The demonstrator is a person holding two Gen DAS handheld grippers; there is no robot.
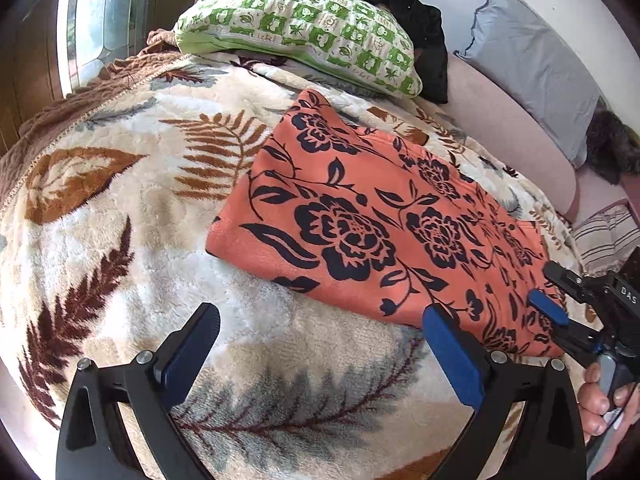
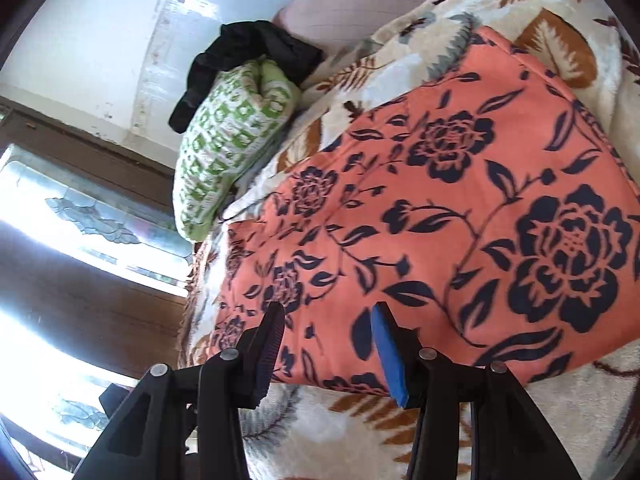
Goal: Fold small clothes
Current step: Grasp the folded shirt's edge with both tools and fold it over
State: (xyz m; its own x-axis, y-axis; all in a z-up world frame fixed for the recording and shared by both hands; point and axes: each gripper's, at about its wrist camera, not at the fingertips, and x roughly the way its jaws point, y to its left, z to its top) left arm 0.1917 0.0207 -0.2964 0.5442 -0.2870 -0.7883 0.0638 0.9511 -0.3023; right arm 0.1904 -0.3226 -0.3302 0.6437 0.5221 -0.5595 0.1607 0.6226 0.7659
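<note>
An orange garment with dark navy flowers lies folded flat on a leaf-patterned fleece blanket. My left gripper is open and empty, hovering over the blanket at the garment's near edge; its right finger overlaps that edge. My right gripper shows at the right of the left wrist view, over the garment's near right corner. In the right wrist view the garment fills the middle, and my right gripper is open just above its edge, holding nothing.
A green-and-white patterned pillow with a black garment behind it lies at the bed's far end. A grey pillow leans on a pink cushion at right. A window is at the left.
</note>
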